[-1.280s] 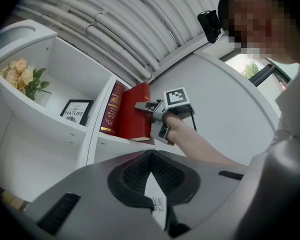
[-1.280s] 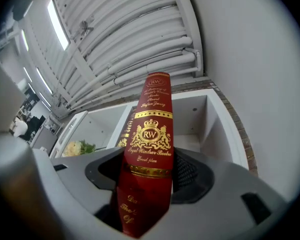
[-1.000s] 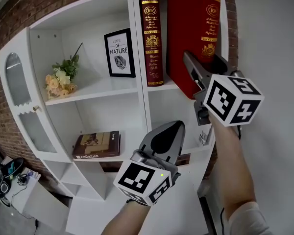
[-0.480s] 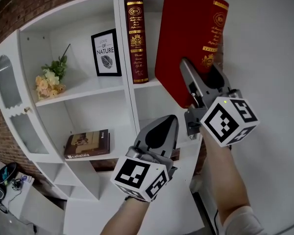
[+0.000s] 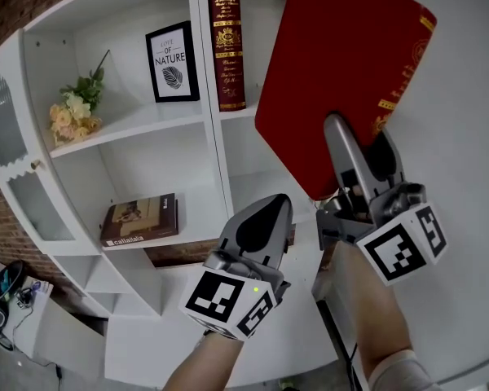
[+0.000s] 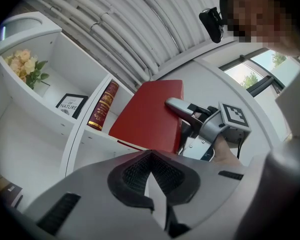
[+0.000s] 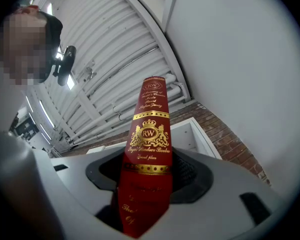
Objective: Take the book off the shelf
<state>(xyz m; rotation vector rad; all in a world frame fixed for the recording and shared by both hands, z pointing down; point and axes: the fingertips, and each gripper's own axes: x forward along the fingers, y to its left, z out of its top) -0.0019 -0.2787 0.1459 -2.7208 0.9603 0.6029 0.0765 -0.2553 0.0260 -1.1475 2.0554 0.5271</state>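
The right gripper (image 5: pixel 360 137) is clamped on the big red book (image 5: pixel 342 63), one jaw on each cover near the lower end of the spine. The right gripper view shows the gold-lettered spine (image 7: pixel 147 149) standing straight up between the pads. The book is tilted out in front of the top right compartment of the white shelf (image 5: pixel 213 161), with its top swung right against the plain wall. Most of it looks clear of the compartment — whether its lower left corner is past the shelf board I can't say for sure, since the left gripper view shows that corner just beside the board's edge. The left gripper (image 5: pixel 265 218) hangs lower, in front of the middle shelves, jaws pressed together on nothing and well apart from the book.

By my judgement the task is nearly done, and the step in hand is drawing the book fully away. The grip sits at one low corner of a tall, heavy-looking volume, so the weight above will want to pivot round the pads — hold the pinch firm. Bring the book back and down in one smooth line rather than twisting the wrist. Mind the slimmer dark red book (image 5: pixel 226 43) standing alone to the left, which could tip with nothing beside it. The free left gripper could open and steady the book's lower edge if it starts to swing.
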